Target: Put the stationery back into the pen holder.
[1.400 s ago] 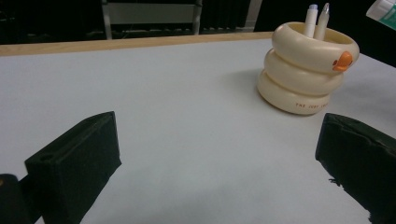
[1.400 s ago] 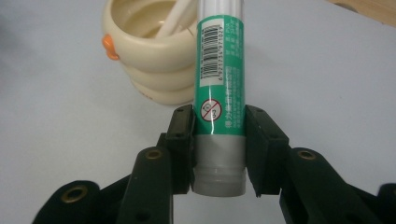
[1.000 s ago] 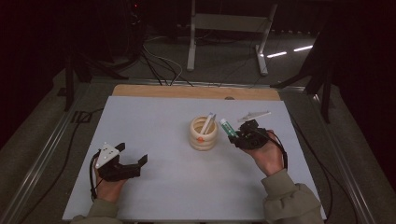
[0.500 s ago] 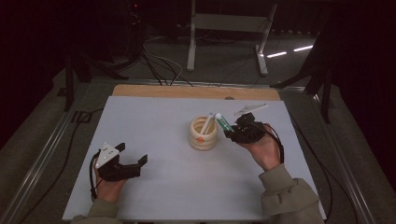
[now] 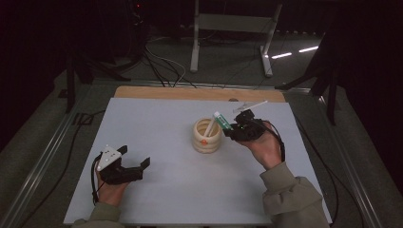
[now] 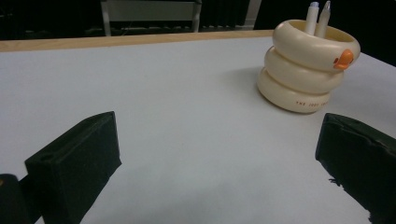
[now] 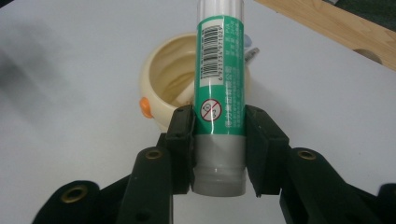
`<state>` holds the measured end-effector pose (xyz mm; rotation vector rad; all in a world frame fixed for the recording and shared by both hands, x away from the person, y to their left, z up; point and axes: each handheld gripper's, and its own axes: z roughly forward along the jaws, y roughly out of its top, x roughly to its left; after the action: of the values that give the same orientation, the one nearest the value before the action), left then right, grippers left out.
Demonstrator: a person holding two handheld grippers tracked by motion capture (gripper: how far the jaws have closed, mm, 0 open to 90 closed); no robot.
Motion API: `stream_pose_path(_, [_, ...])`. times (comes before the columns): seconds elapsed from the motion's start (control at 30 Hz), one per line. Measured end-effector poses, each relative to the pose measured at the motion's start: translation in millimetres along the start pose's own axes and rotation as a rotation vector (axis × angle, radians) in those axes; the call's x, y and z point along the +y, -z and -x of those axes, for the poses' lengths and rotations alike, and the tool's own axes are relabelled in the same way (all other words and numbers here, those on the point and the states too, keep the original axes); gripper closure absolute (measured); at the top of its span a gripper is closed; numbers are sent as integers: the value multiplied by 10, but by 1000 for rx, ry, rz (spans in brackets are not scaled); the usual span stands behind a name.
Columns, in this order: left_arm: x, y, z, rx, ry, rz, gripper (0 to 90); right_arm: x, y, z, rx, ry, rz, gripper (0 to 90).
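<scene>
High view: white table (image 5: pixel 157 128) under dim light, cream ringed pen cup (image 5: pixel 207 136) near the middle with a pen leaning out of it. Right gripper (image 5: pixel 236 129) just beside the cup's rim, clamped on a green glue stick (image 5: pixel 222 120) that slants up and toward the cup, probably so the capped end can tip into the opening. Left gripper (image 5: pixel 135 163) parked low on the near left, well apart from the cup, jaws spread with nothing between; likely waiting, out of the way. Left gripper view: two black jaws wide apart over bare table, cup (image 6: pixel 306 67) off at upper right, orange beak mark facing this side, two pens (image 6: pixel 317 17) upright inside. Plenty of room left in the cup, by the look of it. Right gripper view: glue stick (image 7: pixel 219 88) squeezed between both pads at the grey base, green label and barcode running away from the camera, clear cap at top edge. Cup mouth (image 7: pixel 177 74) directly behind the stick, lined up as a drop target. Grip low on the barrel, presumably to leave the far length free to enter first.
</scene>
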<state>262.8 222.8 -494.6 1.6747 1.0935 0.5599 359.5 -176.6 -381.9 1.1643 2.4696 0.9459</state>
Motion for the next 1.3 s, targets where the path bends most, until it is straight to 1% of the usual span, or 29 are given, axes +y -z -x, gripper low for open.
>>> stream_pose_path(0.17, [0, 0, 0, 1, 0, 0, 3, 55, -26, -30, 4, 12, -9, 656])
stream_pose_path(0.4, [-1, -2, 1, 2, 0, -3, 3, 117, -63, -50, 5, 16, -17, 656])
stream_pose_path(0.67, [-3, -4, -2, 2, 3, -5, 3, 134, -132, -83, 12, 29, -35, 655])
stream_pose_path(0.83, [-4, -7, -4, 2, 4, -6, 3, 136, -155, -92, 12, 30, -41, 655])
stream_pose_path(0.97, [-5, -10, -2, 1, 3, -7, 3, 142, -168, -95, 15, 21, -41, 654])
stream_pose_path(1.3, [-5, -6, -8, 1, 5, -6, 3, 157, -252, -130, 28, 17, -52, 654])
